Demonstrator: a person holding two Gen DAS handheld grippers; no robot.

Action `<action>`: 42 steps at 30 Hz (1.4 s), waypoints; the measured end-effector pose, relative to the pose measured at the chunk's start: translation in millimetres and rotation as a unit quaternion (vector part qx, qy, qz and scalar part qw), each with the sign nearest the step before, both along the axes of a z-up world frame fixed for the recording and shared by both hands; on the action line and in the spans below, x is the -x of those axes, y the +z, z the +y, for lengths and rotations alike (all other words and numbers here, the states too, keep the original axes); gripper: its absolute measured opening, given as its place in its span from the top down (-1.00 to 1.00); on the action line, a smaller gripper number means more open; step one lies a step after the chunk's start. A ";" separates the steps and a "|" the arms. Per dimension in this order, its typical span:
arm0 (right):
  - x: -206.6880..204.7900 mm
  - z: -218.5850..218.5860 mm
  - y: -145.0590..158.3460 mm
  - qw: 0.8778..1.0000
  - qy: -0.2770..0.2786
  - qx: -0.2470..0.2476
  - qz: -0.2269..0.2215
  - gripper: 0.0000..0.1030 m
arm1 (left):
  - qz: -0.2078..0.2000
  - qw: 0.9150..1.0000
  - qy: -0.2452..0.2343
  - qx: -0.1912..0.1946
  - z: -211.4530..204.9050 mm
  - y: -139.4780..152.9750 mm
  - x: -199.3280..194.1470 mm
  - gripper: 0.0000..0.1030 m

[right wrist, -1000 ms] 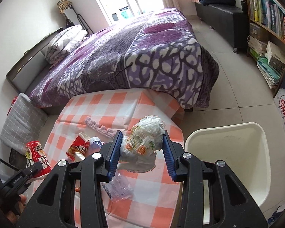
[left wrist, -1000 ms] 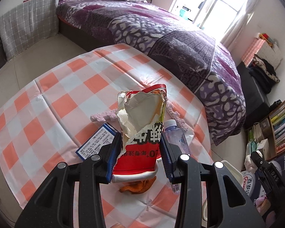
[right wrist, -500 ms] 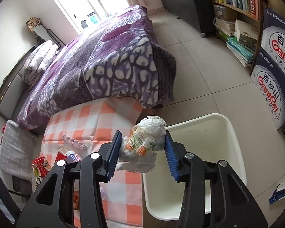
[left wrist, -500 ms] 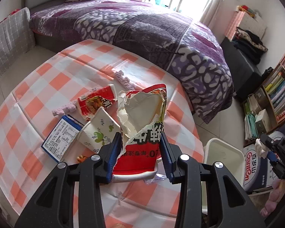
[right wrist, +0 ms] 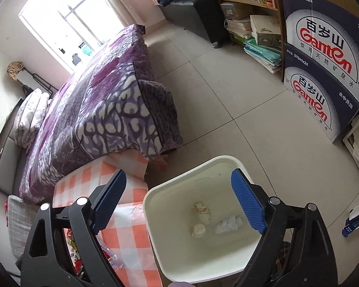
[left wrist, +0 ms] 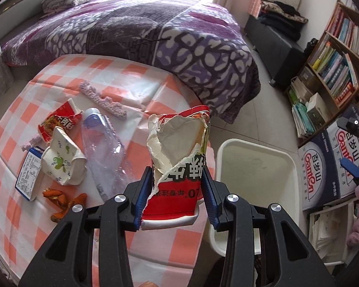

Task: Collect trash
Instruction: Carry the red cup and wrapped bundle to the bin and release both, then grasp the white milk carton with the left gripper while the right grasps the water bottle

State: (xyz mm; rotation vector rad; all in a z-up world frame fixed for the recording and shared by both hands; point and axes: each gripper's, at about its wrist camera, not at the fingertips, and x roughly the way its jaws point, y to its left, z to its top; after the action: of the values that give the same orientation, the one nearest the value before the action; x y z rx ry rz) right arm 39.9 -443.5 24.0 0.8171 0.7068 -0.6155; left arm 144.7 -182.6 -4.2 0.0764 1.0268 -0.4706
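My left gripper (left wrist: 177, 191) is shut on a torn red paper cup (left wrist: 177, 167) and holds it above the right edge of the checkered table (left wrist: 47, 76), next to the white bin (left wrist: 256, 153). My right gripper (right wrist: 179, 203) is wide open and empty above the white bin (right wrist: 155, 215). Crumpled wrappers (right wrist: 203, 215) lie on the bin's floor. On the table lie a clear plastic bottle (left wrist: 103, 148), a crushed white paper cup (left wrist: 62, 162), a red wrapper (left wrist: 59, 122), a blue-and-white box (left wrist: 28, 177) and orange peel (left wrist: 64, 203).
A purple bed (left wrist: 131, 31) stands behind the table. A bookshelf (left wrist: 335, 55) and Ganten water cartons (right wrist: 323, 71) line the right wall. Tiled floor (right wrist: 227, 119) lies between bed and cartons. A pink knitted strip (left wrist: 100, 98) lies on the table.
My right gripper moved over the bin, opened and dropped the crumpled wrapper into it. My left gripper carried the red cup rightward toward the bin.
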 end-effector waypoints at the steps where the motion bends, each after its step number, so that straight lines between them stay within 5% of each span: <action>1: 2.1 -3.5 -1.2 1.000 -0.003 -0.003 0.000 -0.66 | 0.003 1.000 -0.008 0.001 -6.7 -1.7 3.0 0.22; 14: 25.3 -36.6 -9.1 0.999 -0.036 -0.023 0.000 -0.71 | 0.040 0.991 -0.124 0.011 -87.9 -21.9 48.2 0.17; 21: 33.8 -46.9 -11.2 0.998 -0.051 -0.025 0.000 -0.74 | 0.058 0.987 -0.148 0.033 -101.3 -26.4 54.5 -0.19; 32: 8.7 -18.1 -12.4 1.000 -0.012 0.002 0.026 -0.84 | 0.013 0.993 -0.117 -0.016 -70.4 -21.1 41.6 -0.28; 42: -35.3 41.0 -13.3 0.995 0.060 0.051 0.065 -0.86 | -0.024 0.997 -0.033 -0.067 2.9 -18.3 -8.6 -0.35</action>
State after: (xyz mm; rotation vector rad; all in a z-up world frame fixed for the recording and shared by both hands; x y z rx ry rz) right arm 75.2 -402.4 10.7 0.6384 0.8304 -0.5957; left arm 153.3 -179.7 -22.5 0.2406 1.0098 -0.4582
